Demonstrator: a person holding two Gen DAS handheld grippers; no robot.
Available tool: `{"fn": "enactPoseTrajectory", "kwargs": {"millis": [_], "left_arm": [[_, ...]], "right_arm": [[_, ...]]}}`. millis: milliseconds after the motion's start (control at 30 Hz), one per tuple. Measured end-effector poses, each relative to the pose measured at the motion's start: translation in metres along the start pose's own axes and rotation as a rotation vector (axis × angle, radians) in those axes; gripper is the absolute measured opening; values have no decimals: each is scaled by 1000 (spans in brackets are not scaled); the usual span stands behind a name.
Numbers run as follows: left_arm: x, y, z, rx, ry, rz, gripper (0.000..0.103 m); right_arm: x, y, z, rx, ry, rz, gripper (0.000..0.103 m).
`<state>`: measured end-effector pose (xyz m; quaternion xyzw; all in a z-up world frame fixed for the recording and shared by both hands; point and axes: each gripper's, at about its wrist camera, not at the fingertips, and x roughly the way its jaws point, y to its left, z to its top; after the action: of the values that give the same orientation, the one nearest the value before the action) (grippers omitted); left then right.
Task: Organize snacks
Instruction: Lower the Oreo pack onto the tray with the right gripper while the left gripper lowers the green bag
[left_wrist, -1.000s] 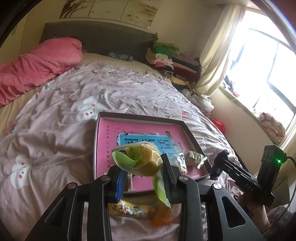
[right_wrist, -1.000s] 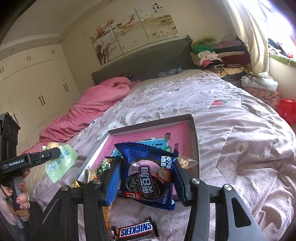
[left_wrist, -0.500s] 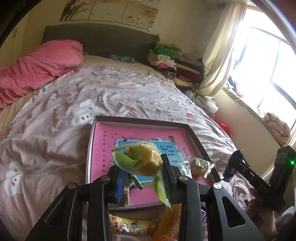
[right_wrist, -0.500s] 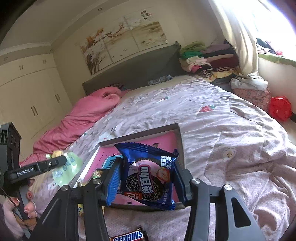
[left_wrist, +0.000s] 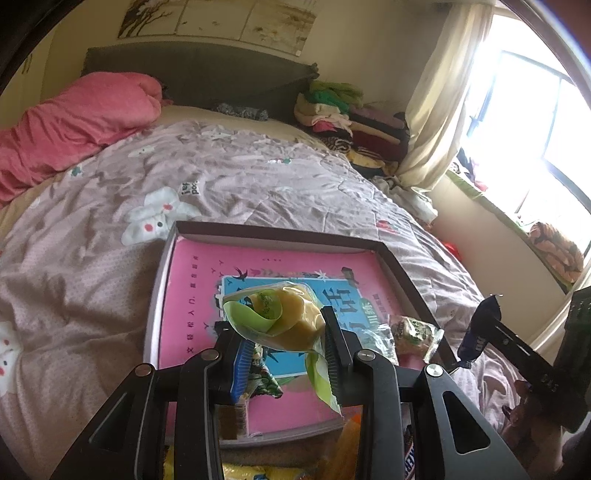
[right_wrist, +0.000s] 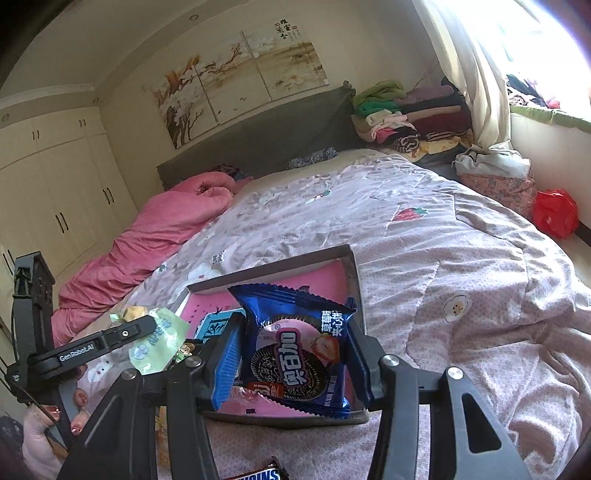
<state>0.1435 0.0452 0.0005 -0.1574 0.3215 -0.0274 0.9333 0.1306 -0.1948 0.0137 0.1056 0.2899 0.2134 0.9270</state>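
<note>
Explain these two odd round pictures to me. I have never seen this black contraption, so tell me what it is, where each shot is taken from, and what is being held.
No robot here: a person holds a hand-operated gripper in each hand, each with a wide-angle camera looking along its jaws. The left gripper, seen from its own camera, is shut on a green-wrapped yellow snack. The right gripper, from its camera, is shut on a blue cookie packet. Both hang over a shallow box with a pink book inside, lying on a bed quilt. A few snacks already lie in the box; a Snickers bar remains on the quilt.
</note>
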Motion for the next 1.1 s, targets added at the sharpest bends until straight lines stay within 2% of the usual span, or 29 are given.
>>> {"fn": "enactPoseTrajectory", "kwargs": {"millis": [433, 1100], "left_arm": [[25, -3, -14, 34, 63, -18, 35], [31, -8, -22, 84, 95, -7, 36]], "right_arm": [[17, 6, -2, -34, 12, -24, 51], [44, 22, -10, -113, 68, -47, 51]]}}
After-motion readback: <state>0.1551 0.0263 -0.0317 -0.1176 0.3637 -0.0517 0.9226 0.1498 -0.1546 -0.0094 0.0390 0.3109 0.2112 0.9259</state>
